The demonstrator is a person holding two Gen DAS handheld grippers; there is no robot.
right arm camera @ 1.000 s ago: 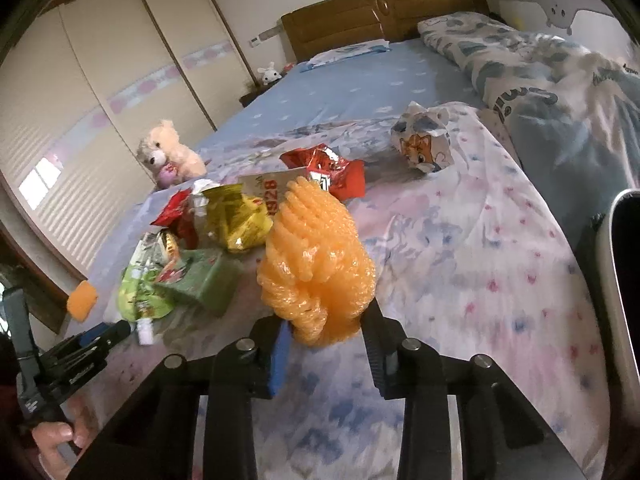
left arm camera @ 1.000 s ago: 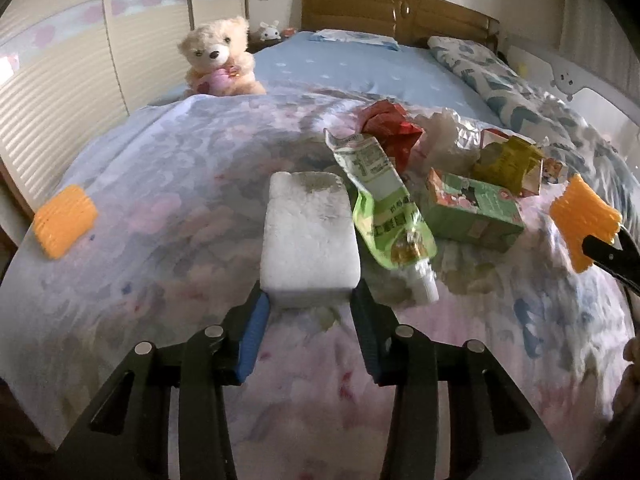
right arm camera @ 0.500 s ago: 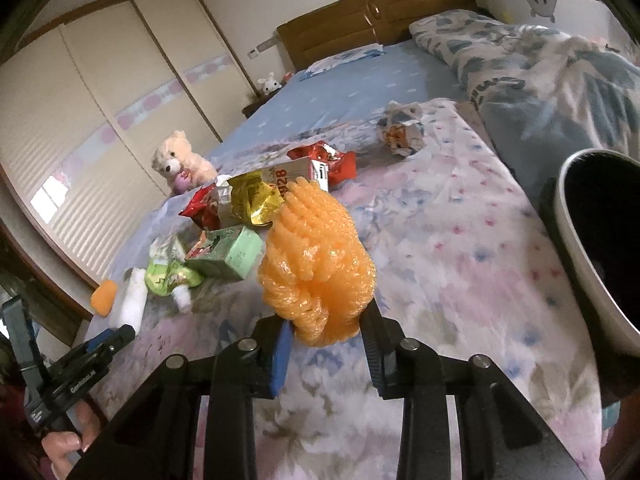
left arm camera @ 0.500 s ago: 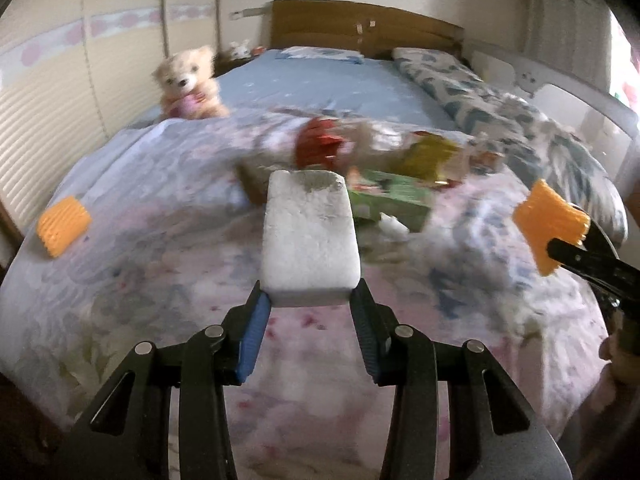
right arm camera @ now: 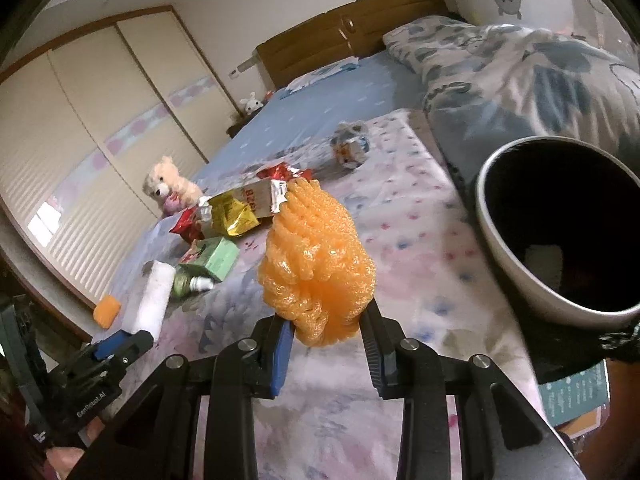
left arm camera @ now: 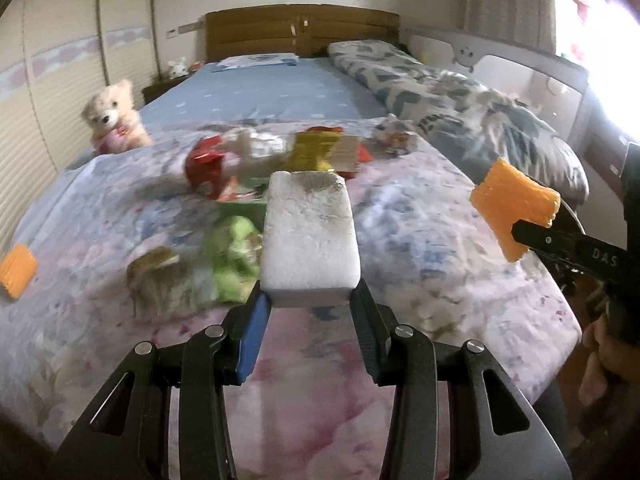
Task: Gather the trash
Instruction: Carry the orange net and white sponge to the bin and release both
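Clamping one white foam block (left arm camera: 310, 236), left tongs (left arm camera: 310, 308); two orange foam pieces (right arm camera: 316, 260).

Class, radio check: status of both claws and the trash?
Left claw shut on white foam block. Right claw shut on orange foam net. Trash bin open at right, path unobstructed.
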